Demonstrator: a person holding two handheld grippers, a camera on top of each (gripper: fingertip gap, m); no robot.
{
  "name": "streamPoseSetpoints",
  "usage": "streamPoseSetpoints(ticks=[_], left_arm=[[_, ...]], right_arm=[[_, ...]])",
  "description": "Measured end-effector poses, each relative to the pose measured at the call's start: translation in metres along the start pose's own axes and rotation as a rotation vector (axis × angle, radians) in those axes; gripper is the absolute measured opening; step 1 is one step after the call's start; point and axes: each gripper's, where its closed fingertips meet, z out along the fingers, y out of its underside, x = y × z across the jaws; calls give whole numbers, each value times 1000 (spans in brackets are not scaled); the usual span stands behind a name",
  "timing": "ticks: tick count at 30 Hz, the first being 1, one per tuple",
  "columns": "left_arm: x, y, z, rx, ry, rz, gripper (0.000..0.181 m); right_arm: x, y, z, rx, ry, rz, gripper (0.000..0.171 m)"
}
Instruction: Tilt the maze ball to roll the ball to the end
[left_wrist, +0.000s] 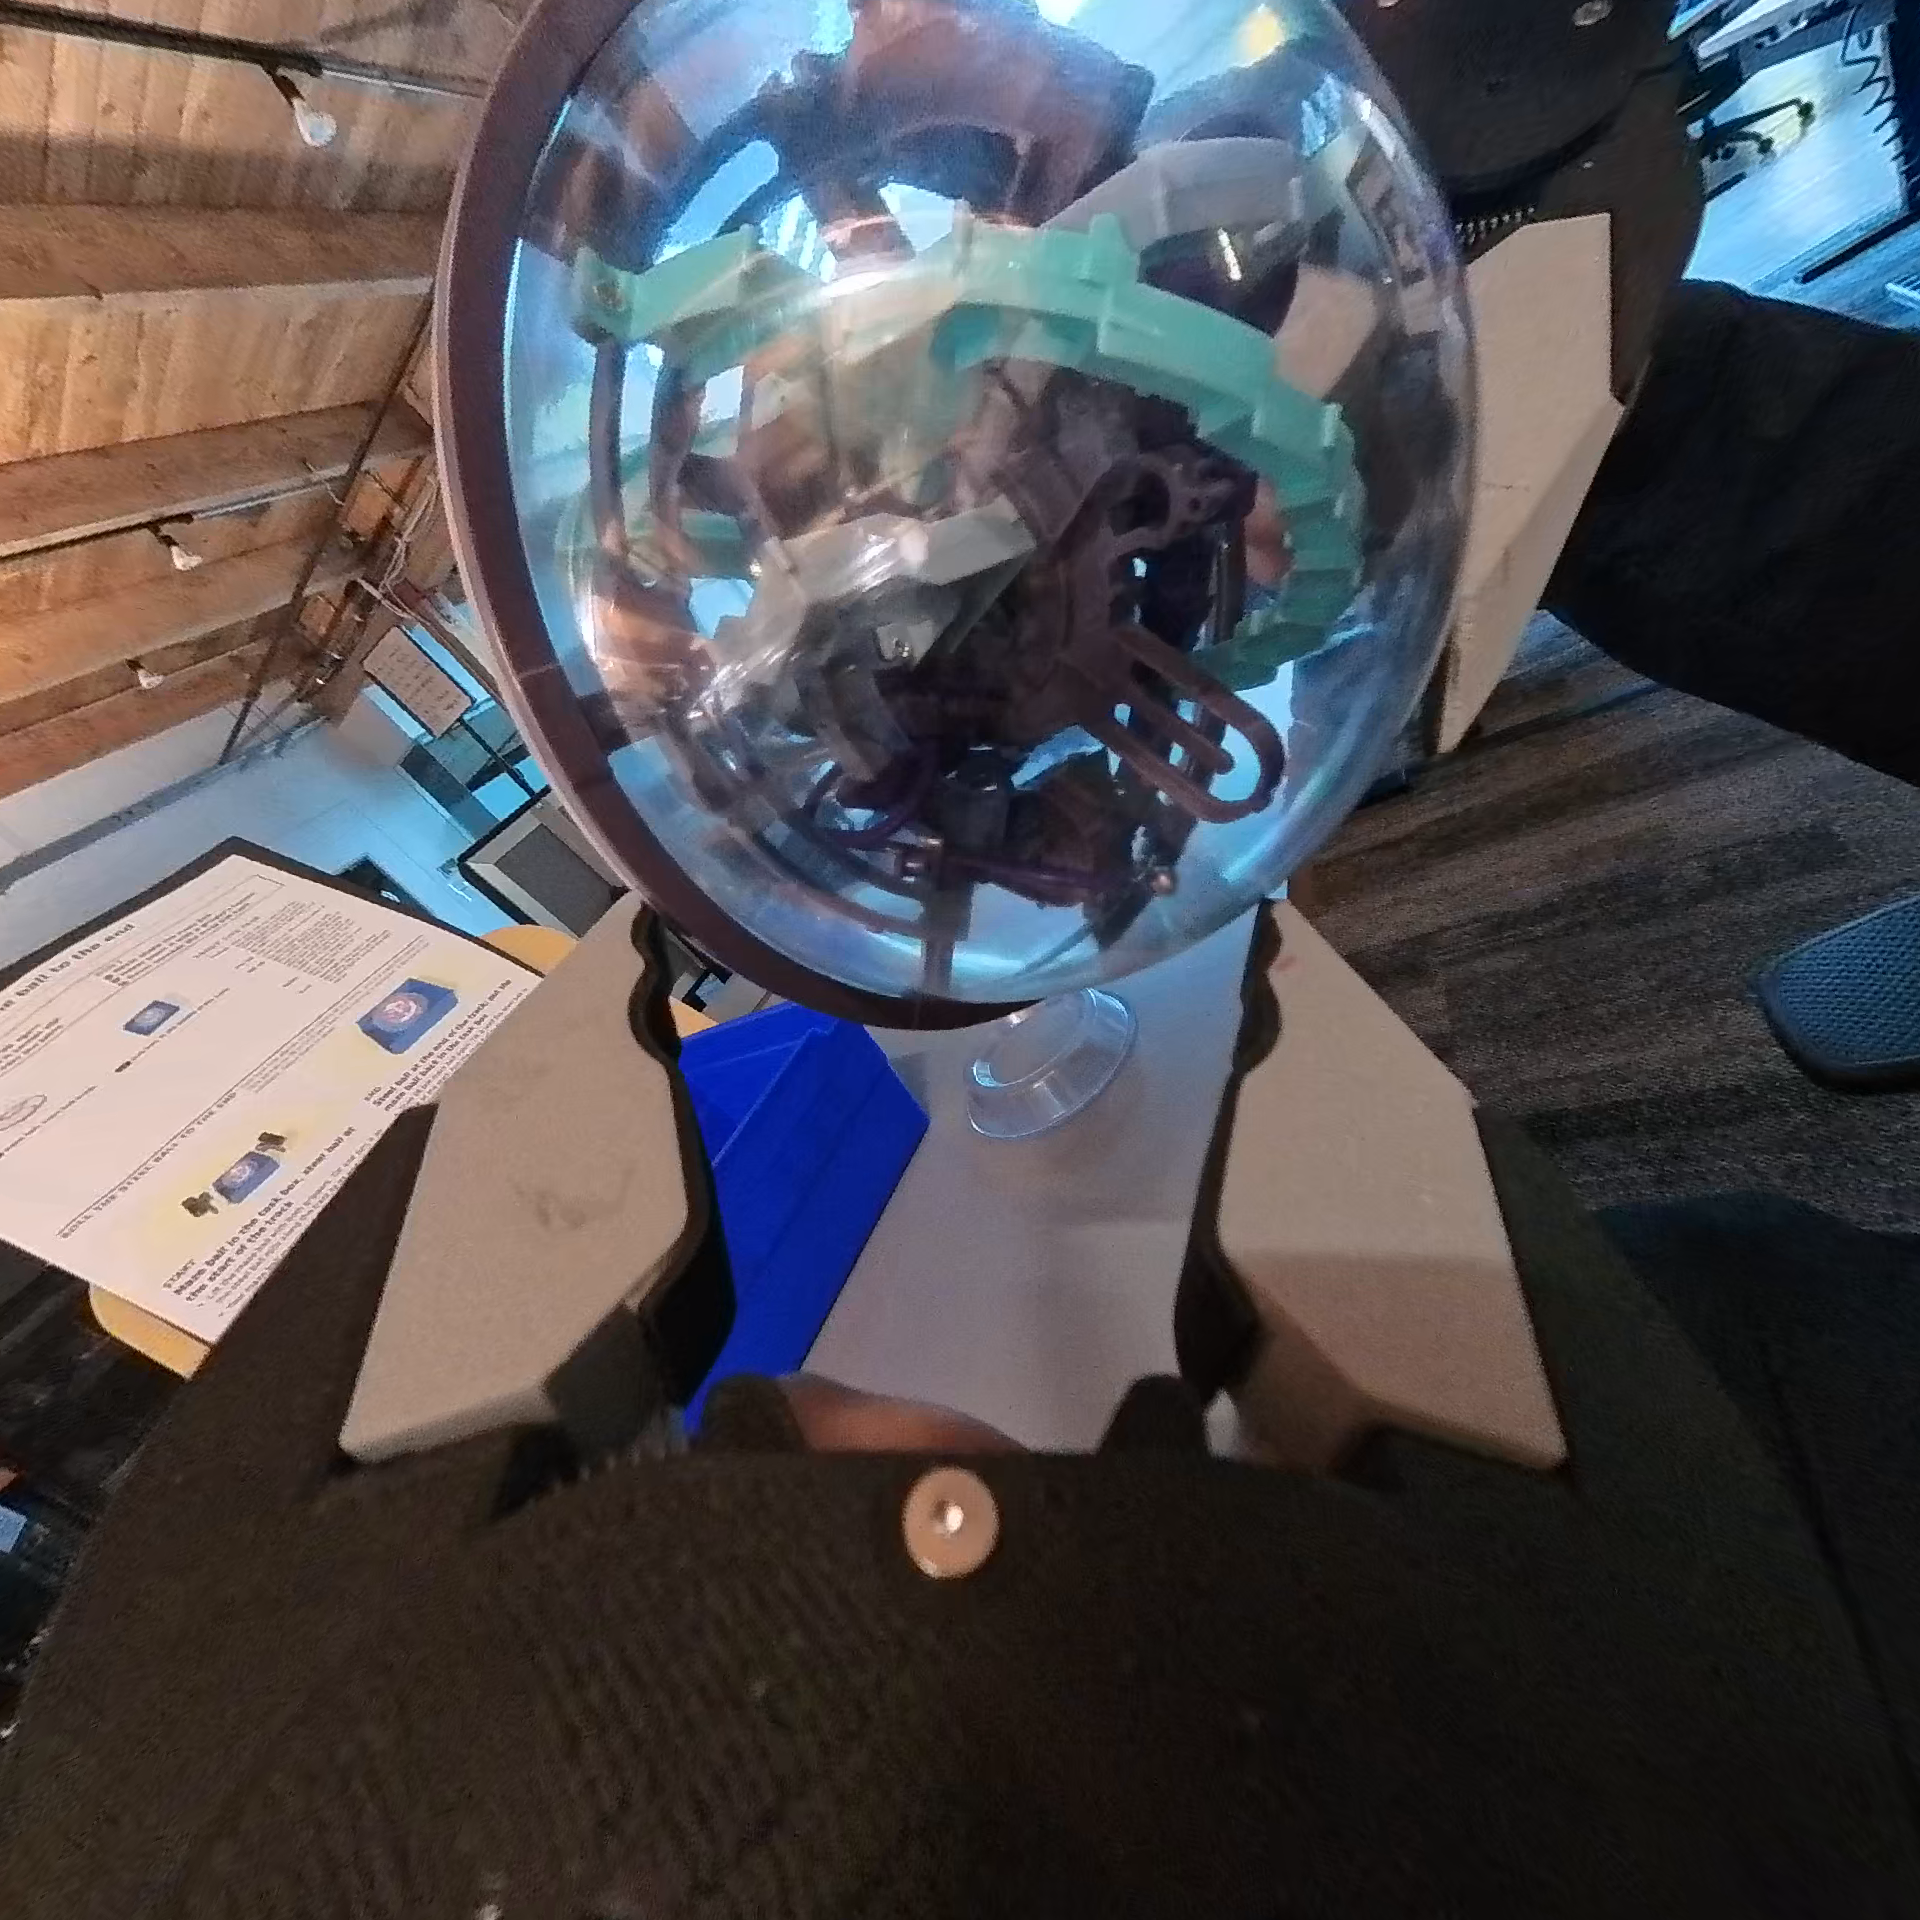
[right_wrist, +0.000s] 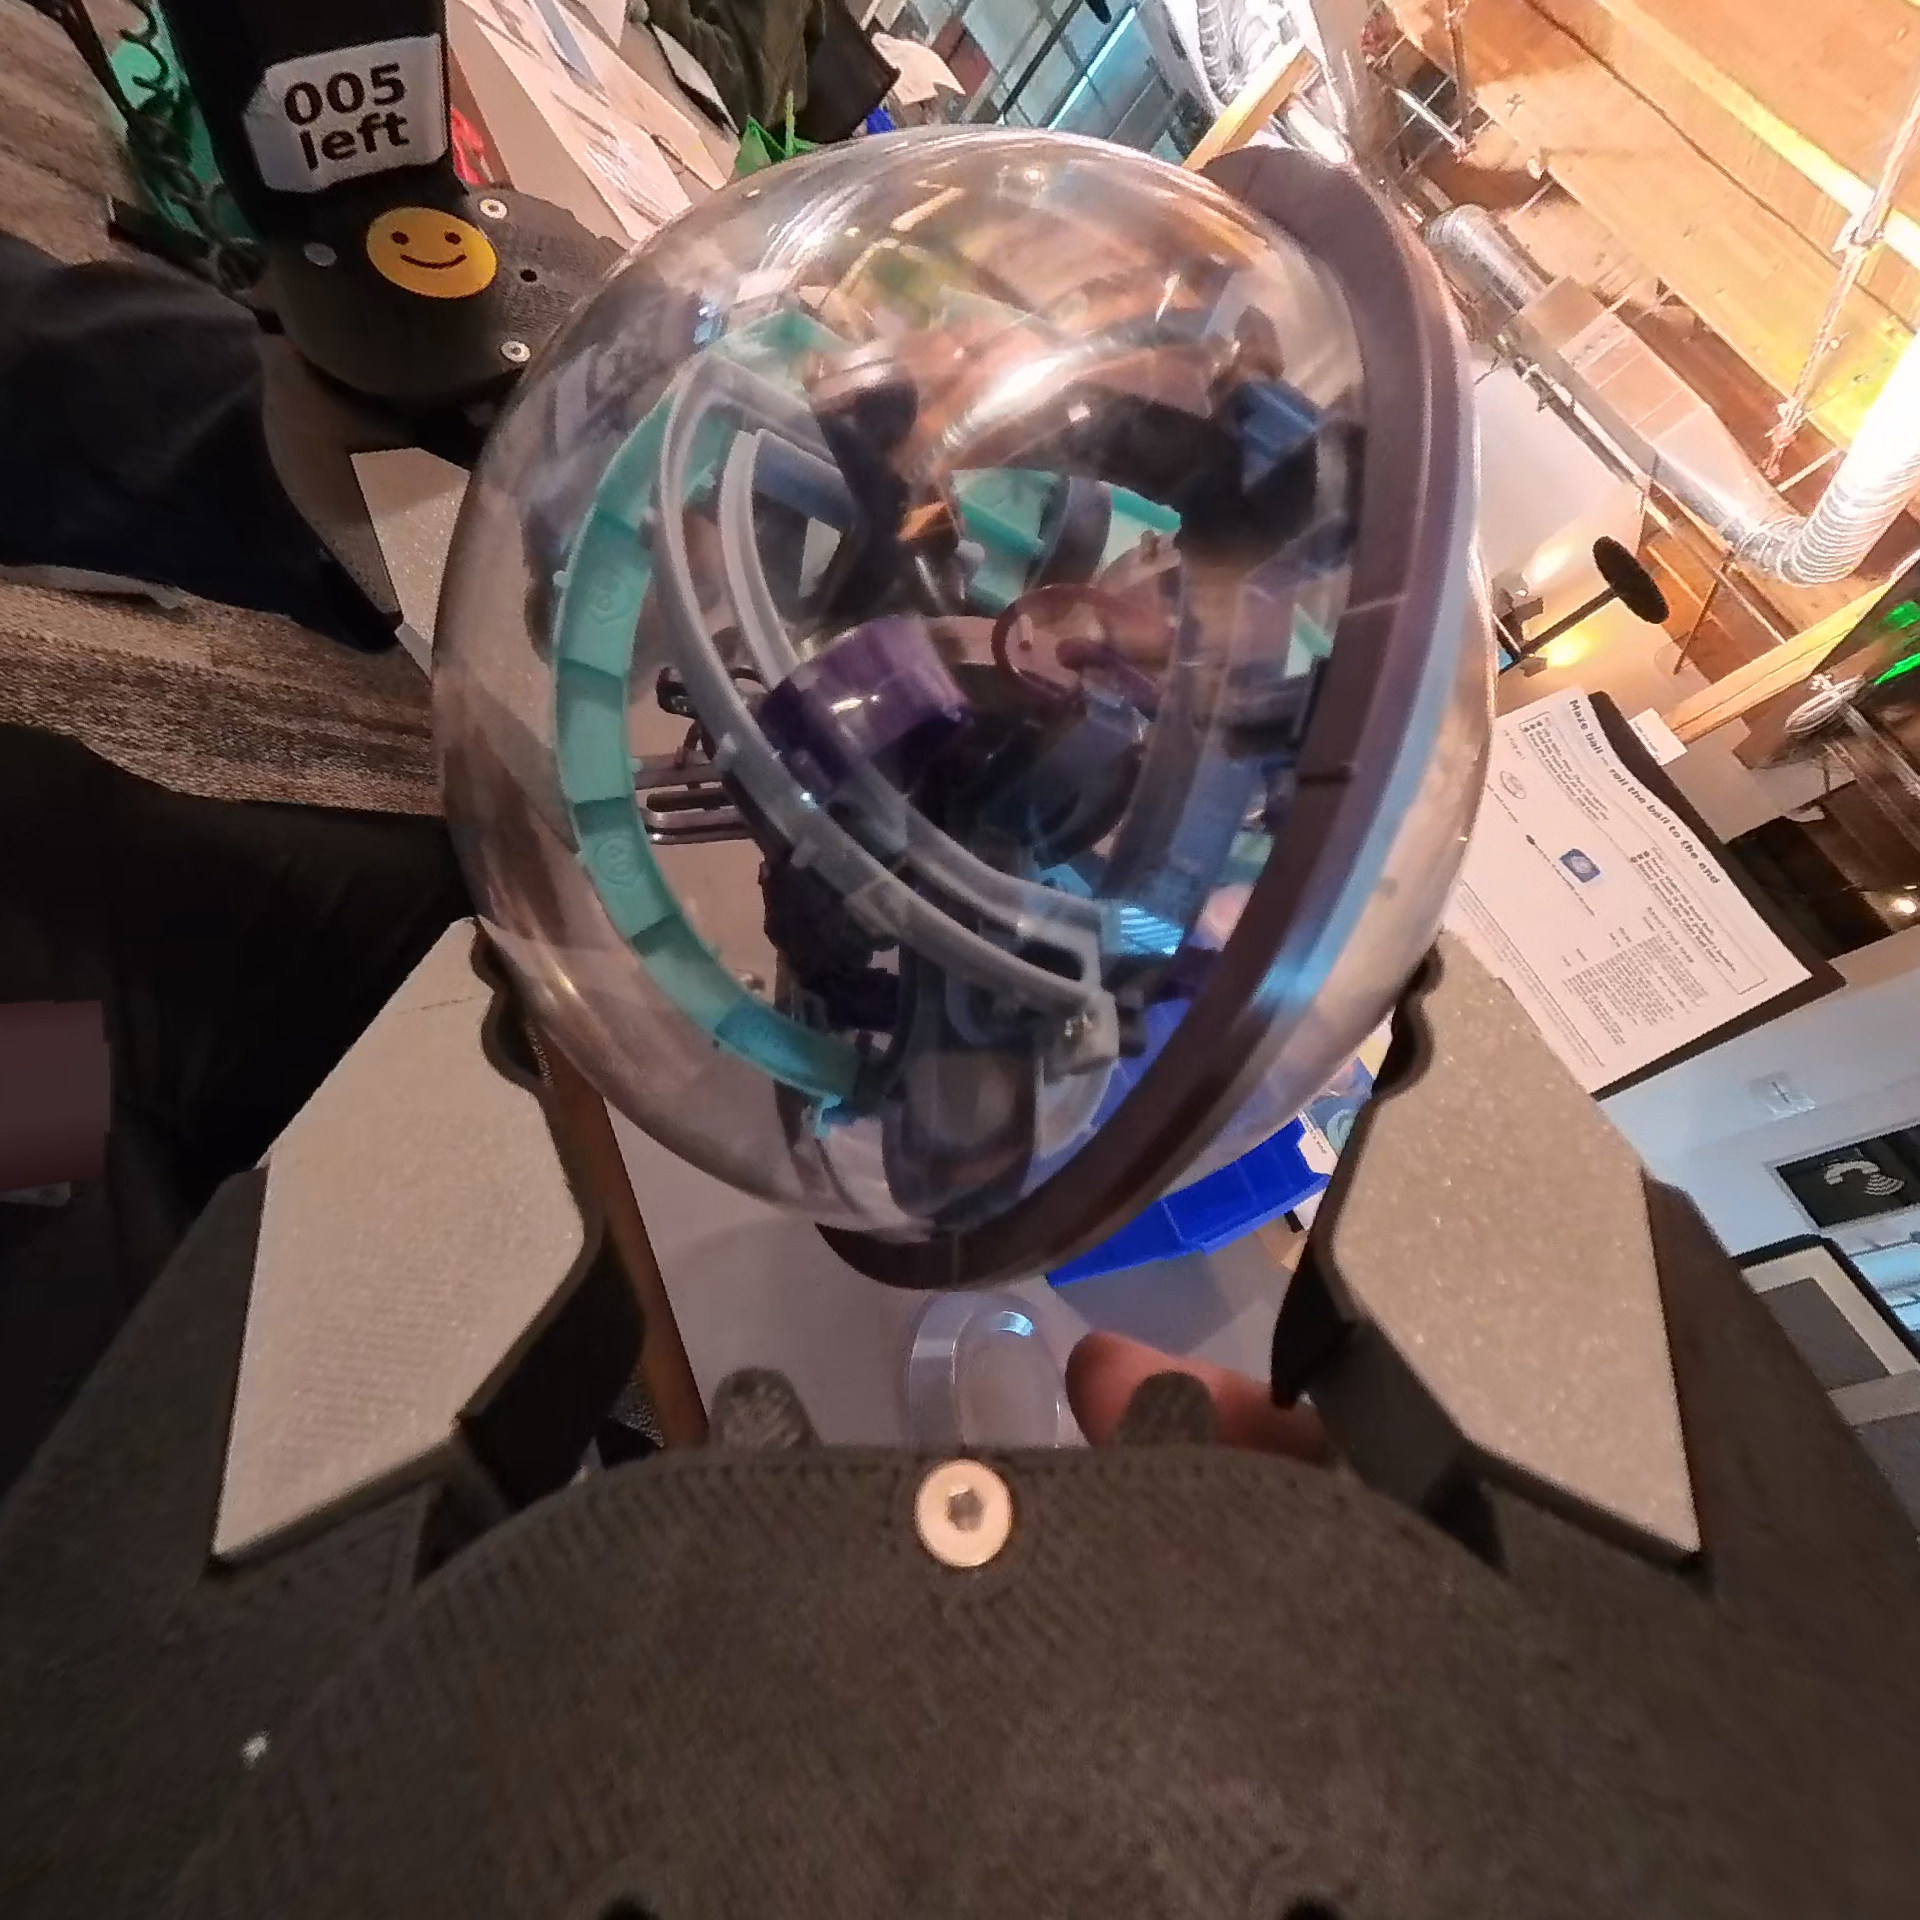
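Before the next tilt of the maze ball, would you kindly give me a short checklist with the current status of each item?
1. Left gripper jaws against the maze ball: ok.
2. Right gripper jaws against it from the opposite side: ok.
3. Ball lifted off its clear stand: ok.
4. Blue bin below, apart from the ball: ok.
5. Small steel ball's position on the track: cannot tell.
6. Dark seam ring closed: ok.
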Motion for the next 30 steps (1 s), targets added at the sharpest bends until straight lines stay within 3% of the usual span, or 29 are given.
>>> streamPoseSetpoints(ticks=[16, 30], left_arm=[[-1, 20, 6, -101, 13, -39, 108], [0, 18, 7, -96, 11, -33, 108]], right_arm=[[0, 26, 9, -68, -48, 83, 158], [0, 25, 7, -71, -41, 71, 158]])
